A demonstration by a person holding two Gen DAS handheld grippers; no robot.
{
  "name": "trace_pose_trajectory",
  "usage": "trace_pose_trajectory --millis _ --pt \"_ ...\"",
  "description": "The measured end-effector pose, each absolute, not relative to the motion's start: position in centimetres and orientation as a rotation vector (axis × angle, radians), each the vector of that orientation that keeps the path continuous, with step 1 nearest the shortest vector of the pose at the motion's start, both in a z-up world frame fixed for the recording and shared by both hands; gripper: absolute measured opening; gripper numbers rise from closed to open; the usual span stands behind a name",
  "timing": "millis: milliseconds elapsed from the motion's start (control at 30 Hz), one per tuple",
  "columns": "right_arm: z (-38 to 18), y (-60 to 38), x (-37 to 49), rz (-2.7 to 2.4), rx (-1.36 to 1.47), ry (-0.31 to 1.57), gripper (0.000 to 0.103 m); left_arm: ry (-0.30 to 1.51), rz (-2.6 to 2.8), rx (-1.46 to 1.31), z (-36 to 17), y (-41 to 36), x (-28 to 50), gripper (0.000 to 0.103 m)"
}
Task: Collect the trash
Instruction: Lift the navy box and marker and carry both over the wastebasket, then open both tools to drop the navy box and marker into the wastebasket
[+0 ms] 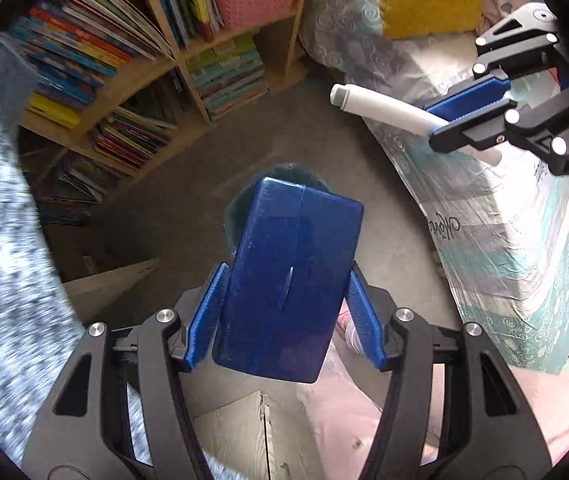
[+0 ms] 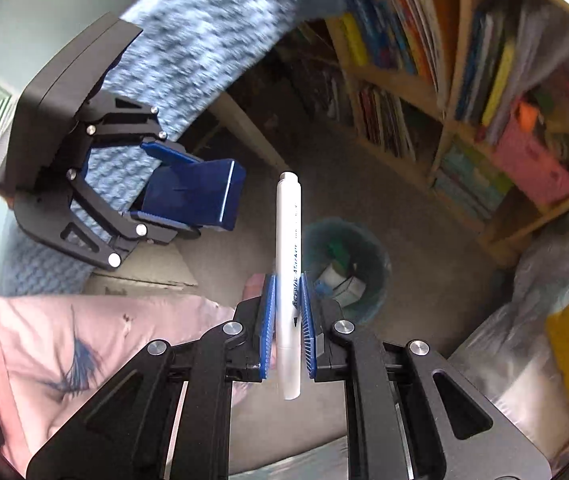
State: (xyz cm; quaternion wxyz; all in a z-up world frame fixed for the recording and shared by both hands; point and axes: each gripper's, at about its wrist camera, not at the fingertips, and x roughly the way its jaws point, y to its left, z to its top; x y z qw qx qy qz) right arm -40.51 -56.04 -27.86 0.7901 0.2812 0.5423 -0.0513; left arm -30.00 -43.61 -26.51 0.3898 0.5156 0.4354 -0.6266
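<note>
Both loads hang above the bin [image 2: 344, 264]: left tool [image 1: 284, 312] clamped on the blue box [image 1: 288, 280], right tool [image 2: 287, 320] on the marker [image 2: 288, 264]. Next, centre each and release.

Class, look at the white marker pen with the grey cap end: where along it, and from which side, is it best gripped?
Grip the white marker pen on its straight round barrel, near the middle, jaws closing across its width from the two long sides. The barrel is slim and even there, so the flat blue pads seat squarely. The right gripper holds it this way, tip pointing toward the bin.
</note>
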Motion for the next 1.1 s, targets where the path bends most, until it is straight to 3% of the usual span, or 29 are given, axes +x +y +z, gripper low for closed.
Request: trace_pose_trajectory --millis 433,733,800,833,867,900,1100 --pt "-47.2 -55.4 -40.6 -0.203 0.923 1.219 0.014 1.28 -1.474 1.439 -43.8 -44.1 -30.4 0.056" --pt "-52.3 -56.2 -40.5 -0.231 0.991 1.22 0.014 1.29 -1.488 1.516 -48.8 -45.0 -32.3 0.057" --pt "-52.7 -56.5 -40.7 -0.235 1.008 1.217 0.018 1.275 -1.49 1.535 -49.2 -45.1 -32.6 0.057" --pt "-52.8 -56.7 -40.9 -0.249 1.012 1.22 0.024 1.269 -1.488 1.546 -49.3 -45.1 -32.7 0.062" --pt "-52.8 -56.8 -41.1 -0.259 1.024 1.213 0.042 1.261 -1.49 1.555 -49.3 -45.1 -32.9 0.074" --pt "-52.5 -57.1 -41.4 -0.27 1.028 1.199 0.047 1.252 -1.493 1.556 -49.1 -45.3 -33.1 0.078" --pt "-50.7 -58.1 -43.2 -0.312 1.034 1.146 0.048 1.238 -1.493 1.545 -48.0 -45.3 -33.7 0.084"
